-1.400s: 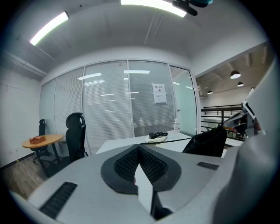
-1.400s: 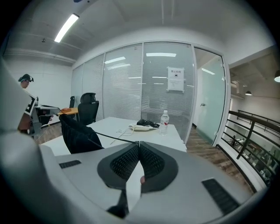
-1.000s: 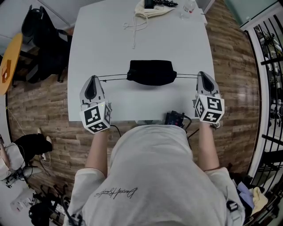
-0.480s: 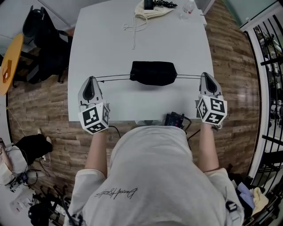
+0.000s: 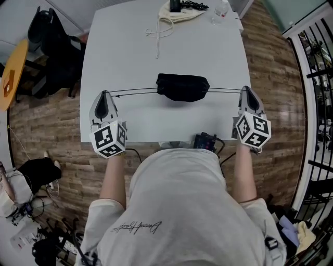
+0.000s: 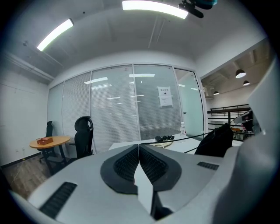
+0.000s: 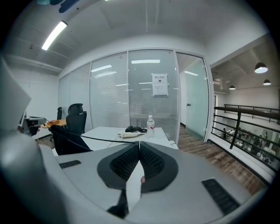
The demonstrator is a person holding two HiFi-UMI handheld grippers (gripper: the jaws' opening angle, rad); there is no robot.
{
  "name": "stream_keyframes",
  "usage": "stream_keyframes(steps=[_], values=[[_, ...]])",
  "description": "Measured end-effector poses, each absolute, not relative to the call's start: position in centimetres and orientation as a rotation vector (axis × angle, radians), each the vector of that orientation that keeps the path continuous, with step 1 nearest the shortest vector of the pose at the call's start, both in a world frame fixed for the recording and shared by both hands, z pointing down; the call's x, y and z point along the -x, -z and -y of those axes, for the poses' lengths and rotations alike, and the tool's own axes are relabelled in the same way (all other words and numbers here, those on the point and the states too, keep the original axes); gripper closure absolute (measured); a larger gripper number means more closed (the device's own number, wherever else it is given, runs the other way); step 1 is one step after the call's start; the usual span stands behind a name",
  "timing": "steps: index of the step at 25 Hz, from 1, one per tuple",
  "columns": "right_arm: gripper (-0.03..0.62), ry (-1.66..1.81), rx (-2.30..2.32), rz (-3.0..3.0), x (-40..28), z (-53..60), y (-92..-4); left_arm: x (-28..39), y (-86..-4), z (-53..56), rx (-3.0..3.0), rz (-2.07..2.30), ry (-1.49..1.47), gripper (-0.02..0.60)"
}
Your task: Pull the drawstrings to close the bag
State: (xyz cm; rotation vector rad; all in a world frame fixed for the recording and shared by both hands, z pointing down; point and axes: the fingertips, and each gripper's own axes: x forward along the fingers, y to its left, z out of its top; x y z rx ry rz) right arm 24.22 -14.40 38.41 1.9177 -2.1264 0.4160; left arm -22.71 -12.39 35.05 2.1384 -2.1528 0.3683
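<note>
Pinching a taut drawstring (image 5: 134, 92) in left tool (image 5: 103, 94) and in right tool (image 5: 246, 90), bag (image 5: 183, 87) between, on tabletop (image 5: 130, 47). Risking slip from either pinch under harder pull, or sideways skid from uneven tension.

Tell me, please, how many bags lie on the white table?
2: a black bag in the middle of the table, and a cream bag at its far edge, partly covered by a dark object.
</note>
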Motion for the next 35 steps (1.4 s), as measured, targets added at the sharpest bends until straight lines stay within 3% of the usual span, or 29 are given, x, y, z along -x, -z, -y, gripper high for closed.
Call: stream_keyframes(steps=[35], values=[[0.568,-0.510,-2.110,2.087,-28.7,14.2,-37.5,23.8,-33.9,12.7,-2.113,2.186,-0.315,0.560]])
